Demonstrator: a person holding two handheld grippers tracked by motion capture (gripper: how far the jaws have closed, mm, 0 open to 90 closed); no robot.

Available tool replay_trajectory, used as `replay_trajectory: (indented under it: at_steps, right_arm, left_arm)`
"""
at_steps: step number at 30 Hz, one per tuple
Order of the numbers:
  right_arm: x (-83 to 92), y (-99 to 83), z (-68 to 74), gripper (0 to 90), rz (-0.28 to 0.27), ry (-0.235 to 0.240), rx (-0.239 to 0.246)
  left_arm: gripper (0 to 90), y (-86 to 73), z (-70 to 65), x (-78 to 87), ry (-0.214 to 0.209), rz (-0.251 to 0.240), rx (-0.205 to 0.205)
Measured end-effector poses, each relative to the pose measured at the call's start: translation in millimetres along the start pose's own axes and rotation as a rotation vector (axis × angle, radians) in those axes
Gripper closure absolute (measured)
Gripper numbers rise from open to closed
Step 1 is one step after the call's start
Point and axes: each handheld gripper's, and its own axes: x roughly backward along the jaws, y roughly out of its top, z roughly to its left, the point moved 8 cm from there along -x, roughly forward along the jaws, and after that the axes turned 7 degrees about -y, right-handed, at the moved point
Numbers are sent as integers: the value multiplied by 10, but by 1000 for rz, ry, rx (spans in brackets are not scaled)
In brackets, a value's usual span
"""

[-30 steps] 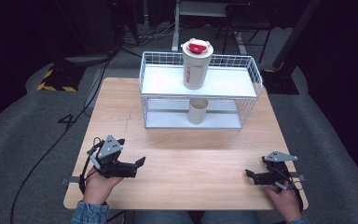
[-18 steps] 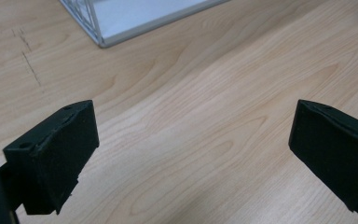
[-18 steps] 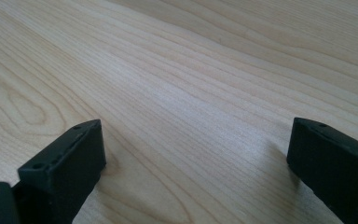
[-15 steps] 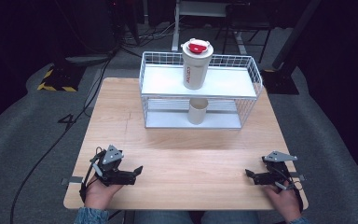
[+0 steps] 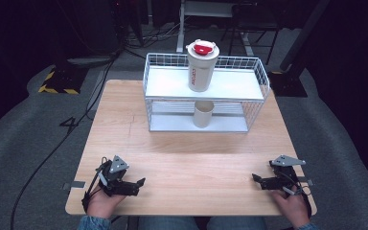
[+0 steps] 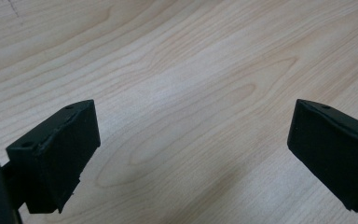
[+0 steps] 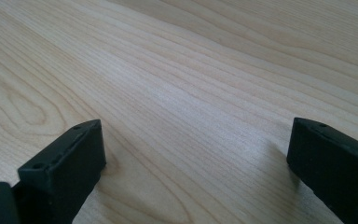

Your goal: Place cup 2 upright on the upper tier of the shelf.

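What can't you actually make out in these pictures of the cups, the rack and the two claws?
- Print on the lidded cup, high view: red lettering too small to read.
- Lower cup, high view: its top is hidden behind the edge of the wire rack's upper shelf.
- Person's hands, high view: cut off by the bottom edge.
- Left claw and right claw: their own views are too close to the table to show the cups.
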Motion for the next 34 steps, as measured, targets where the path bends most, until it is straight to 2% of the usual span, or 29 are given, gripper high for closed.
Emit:
replay_trajectory:
  at_steps: [3, 6, 7, 11, 15, 16, 18, 20, 26, 34]
  right_arm:
    - [0, 0, 0, 44, 0, 0, 0]
    - [0, 0, 0, 44, 0, 0, 0]
    - [0, 0, 0, 44, 0, 0, 0]
    - [0, 0, 0, 44, 0, 0, 0]
    - [0, 0, 0, 44, 0, 0, 0]
    - [0, 0, 0, 44, 0, 0, 0]
    - [0, 0, 0, 44, 0, 0, 0]
    - [0, 0, 0, 44, 0, 0, 0]
    - [0, 0, 0, 44, 0, 0, 0]
    - [-4, -1, -3, 28, 6, -5, -7]
  left_arm:
    - [31, -28, 6, -30, 16, 18, -13]
    - [35, -40, 24, -60, 36, 29, -44]
    - [37, -43, 21, -71, 33, 28, -38]
    - [49, -46, 74, -101, 73, 6, -50]
    - [49, -81, 99, -148, 74, -14, -33]
    - [49, -99, 106, -164, 71, -11, -20]
    - [48, -129, 154, -190, 96, 6, -7]
    - [58, -138, 176, -210, 87, 23, 17]
    - [3, -118, 201, -246, 89, 42, 26]
    - [4, -101, 221, -256, 92, 38, 37]
